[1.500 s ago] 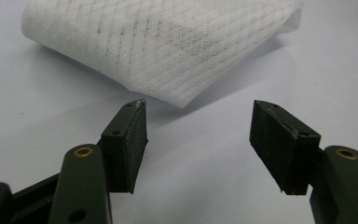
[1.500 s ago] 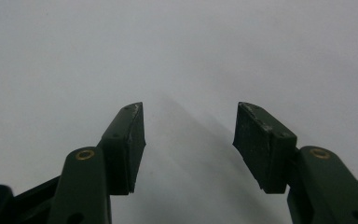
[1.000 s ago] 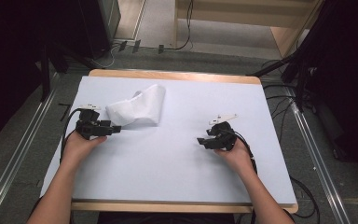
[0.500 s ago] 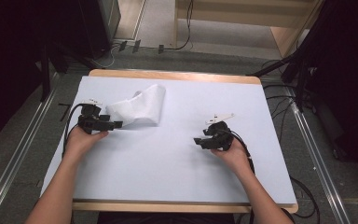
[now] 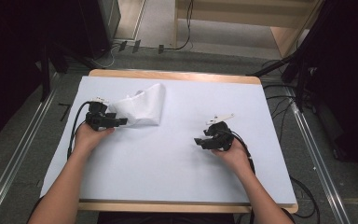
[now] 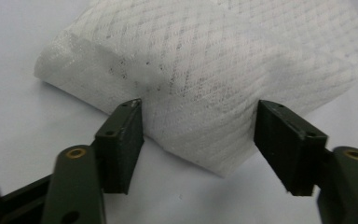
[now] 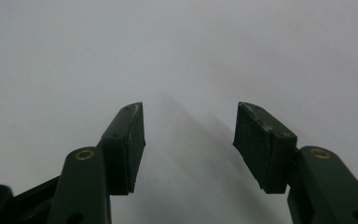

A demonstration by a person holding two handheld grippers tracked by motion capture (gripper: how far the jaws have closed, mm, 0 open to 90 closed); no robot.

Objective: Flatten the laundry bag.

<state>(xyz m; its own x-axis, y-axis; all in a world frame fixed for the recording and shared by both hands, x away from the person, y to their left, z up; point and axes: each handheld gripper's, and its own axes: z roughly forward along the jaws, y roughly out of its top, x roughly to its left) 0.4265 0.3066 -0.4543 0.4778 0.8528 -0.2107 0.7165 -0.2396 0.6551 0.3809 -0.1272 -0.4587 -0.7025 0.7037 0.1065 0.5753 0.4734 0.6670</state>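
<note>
A crumpled white cloth (image 5: 140,107) with a faint diamond weave lies on the white table cover (image 5: 168,177), at the back left. My left gripper (image 5: 120,122) points at the cloth's near corner. In the left gripper view the cloth (image 6: 214,56) has its corner between the wide-apart jaws of the left gripper (image 6: 200,103); the pads do not press on it. These jaws have just been closing a little. My right gripper (image 5: 199,141) rests at the right of the middle, open, and in the right gripper view it (image 7: 189,106) has only bare cover between its jaws.
The cover lies on a wooden table whose rim (image 5: 177,74) shows at the back. Black cables (image 5: 77,126) trail from both grippers. Metal rails (image 5: 14,158) run along the floor on both sides, and dark equipment stands at the back left.
My left gripper has slid a little to the right, up to the cloth's corner. The right gripper has stayed where it was.
</note>
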